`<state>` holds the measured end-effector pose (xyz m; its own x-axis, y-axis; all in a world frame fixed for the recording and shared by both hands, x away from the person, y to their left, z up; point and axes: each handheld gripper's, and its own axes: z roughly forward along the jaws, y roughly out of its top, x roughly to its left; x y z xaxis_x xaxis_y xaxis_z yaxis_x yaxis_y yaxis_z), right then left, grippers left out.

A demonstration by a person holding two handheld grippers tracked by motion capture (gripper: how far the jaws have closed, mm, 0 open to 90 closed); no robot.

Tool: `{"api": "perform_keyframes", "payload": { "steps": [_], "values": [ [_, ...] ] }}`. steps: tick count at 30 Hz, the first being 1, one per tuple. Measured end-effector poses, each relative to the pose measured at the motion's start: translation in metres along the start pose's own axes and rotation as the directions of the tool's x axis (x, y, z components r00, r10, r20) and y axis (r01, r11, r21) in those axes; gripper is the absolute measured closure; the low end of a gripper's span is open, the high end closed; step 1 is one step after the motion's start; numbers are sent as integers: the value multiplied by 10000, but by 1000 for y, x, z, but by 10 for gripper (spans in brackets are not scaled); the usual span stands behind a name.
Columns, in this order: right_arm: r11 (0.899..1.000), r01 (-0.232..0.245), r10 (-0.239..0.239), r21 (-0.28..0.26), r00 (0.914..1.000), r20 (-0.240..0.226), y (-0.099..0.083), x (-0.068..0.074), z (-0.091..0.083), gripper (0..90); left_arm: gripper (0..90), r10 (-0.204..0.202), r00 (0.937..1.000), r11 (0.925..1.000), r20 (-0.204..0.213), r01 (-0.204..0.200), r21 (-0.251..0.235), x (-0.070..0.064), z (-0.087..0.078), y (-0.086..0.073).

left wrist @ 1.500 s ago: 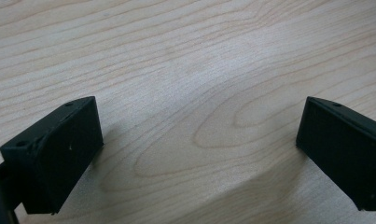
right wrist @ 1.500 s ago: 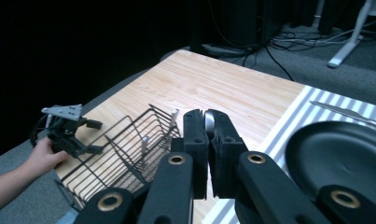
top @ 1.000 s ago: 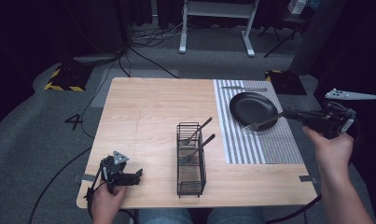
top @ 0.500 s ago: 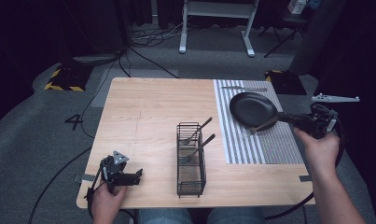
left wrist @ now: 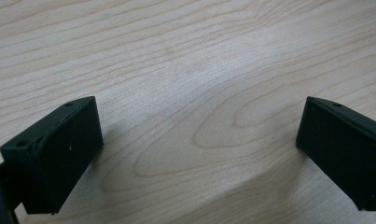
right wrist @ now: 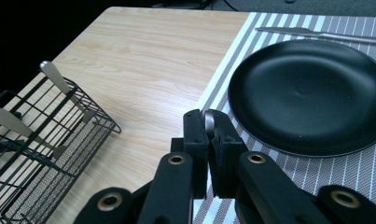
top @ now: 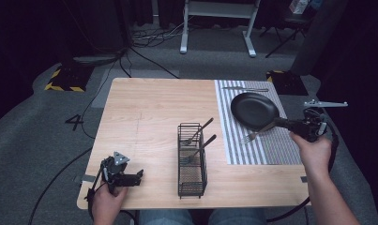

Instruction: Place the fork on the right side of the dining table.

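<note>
Wood grain runs under our left gripper [top: 139,175], which rests at the near left corner of the table [top: 149,112]; its jaws stand wide apart with bare board between them. A little farther in, near the middle of the near edge, we see the wire basket [top: 192,159] with two forks [top: 198,131] leaning in it, handles up. Over the right edge, our right gripper [top: 284,123] has its jaws pressed together on the handle of a fork [top: 254,133]; in the right gripper view a sliver of silver handle [right wrist: 208,122] shows between the pads. That fork sticks out from the jaws toward the basket, its tines above the striped mat [top: 261,147], just in front of the black plate [top: 253,110]. Beyond the plate, a knife [top: 245,89] lies along the mat's far edge.
</note>
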<state>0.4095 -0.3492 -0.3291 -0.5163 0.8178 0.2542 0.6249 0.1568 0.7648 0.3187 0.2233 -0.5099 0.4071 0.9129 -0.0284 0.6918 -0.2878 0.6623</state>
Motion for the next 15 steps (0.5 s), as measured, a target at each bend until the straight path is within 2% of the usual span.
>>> {"api": "perform_keyframes", "payload": {
  "steps": [15],
  "values": [
    [9986, -492, 493, 205, 9988, -7, -13, -10, 22, 867, 5, 4, 10000, 10000, -1, -4, 3, 0, 0, 0]
  ]
}}
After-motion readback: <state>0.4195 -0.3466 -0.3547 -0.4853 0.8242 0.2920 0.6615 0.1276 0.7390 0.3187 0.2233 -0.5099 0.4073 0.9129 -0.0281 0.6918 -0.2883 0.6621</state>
